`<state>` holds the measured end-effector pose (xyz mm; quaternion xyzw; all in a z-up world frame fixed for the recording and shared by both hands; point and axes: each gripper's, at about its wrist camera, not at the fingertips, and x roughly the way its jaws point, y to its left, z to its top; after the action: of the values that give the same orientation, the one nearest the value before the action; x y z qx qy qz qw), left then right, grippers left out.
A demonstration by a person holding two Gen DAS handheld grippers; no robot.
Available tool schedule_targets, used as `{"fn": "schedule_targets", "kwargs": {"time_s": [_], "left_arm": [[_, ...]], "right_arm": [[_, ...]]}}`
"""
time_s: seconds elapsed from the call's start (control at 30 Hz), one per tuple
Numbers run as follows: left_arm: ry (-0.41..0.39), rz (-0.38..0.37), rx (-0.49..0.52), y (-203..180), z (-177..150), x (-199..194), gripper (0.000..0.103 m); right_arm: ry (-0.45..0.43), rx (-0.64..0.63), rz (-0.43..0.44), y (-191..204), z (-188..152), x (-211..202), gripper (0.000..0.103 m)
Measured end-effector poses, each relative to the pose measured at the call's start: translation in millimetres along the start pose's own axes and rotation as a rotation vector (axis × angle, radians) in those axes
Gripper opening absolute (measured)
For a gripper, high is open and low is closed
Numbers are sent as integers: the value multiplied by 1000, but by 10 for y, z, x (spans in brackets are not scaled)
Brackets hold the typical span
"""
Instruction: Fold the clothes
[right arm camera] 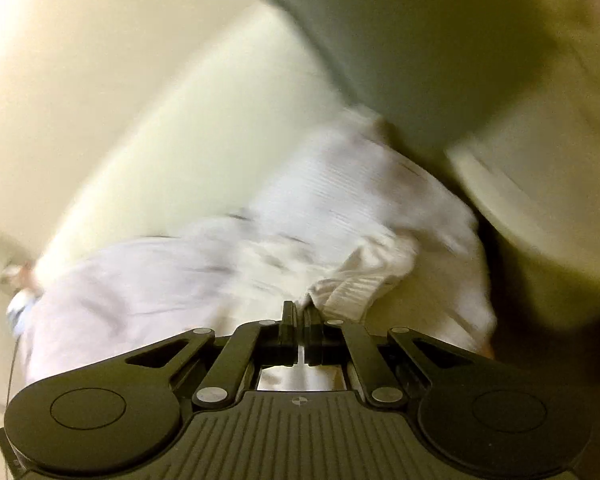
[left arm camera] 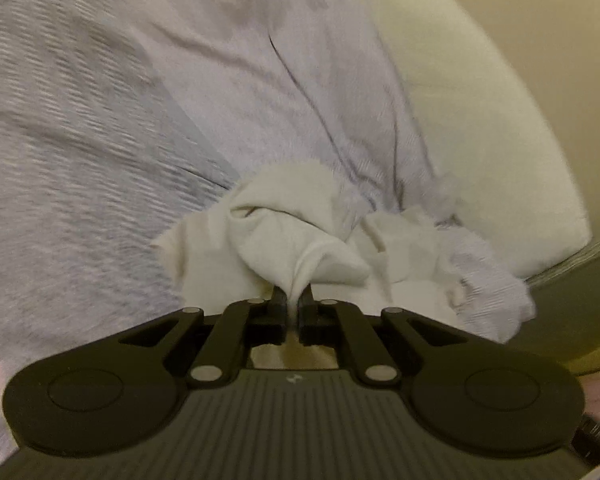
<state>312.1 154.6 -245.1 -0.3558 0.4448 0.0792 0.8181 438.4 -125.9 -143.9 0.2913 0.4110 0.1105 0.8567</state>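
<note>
Clamped nearly closed at 6 o'clock, left gripper (left arm camera: 293, 300) pinching a cream-white bunch of garment (left arm camera: 296, 232), pale lavender fabric fanning away toward 11 and 1 o'clock. Right gripper (right arm camera: 299, 314) likewise squeezed tight on white ribbed cloth, likely the same garment, draped toward 9 o'clock. No crease or neat fold visible: judged early, cloth lifted and crumpled, folding mostly left. Left view alone showing cream cushion (left arm camera: 492, 152) at 2 o'clock; right view blurred, showing only pale surroundings.

Pale lilac garment (left arm camera: 260, 80), cream lining (left arm camera: 300, 220)
</note>
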Motion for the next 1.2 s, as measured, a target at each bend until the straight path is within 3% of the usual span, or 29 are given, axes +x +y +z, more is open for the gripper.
{"fn": "schedule_targets", "kwargs": {"time_s": [0.23, 0.5, 0.8, 0.93, 1.07, 1.1, 1.2], "left_arm": [[-243, -12, -108, 517, -193, -1517, 2], [-633, 74, -150, 1336, -820, -4087, 2], [-990, 370, -191, 2151, -1893, -6853, 2], [-1135, 508, -210, 2297, -2266, -7877, 2], [-1214, 611, -259, 2370, -2517, -8567, 2], [-1195, 634, -282, 2424, -2565, -8577, 3], [-1021, 690, -379, 2699, -2671, -8129, 3]], "right_arm": [[-14, -216, 248, 1087, -193, -553, 1], [65, -288, 556, 2266, -748, -1413, 1], [264, -384, 882, 3652, -1830, -2335, 1], [322, -437, 924, 4166, -2191, -2581, 1], [380, -490, 966, 4680, -2552, -2827, 1], [395, -504, 976, 4809, -2642, -2888, 1], [439, -544, 1007, 5194, -2913, -3073, 1]]}}
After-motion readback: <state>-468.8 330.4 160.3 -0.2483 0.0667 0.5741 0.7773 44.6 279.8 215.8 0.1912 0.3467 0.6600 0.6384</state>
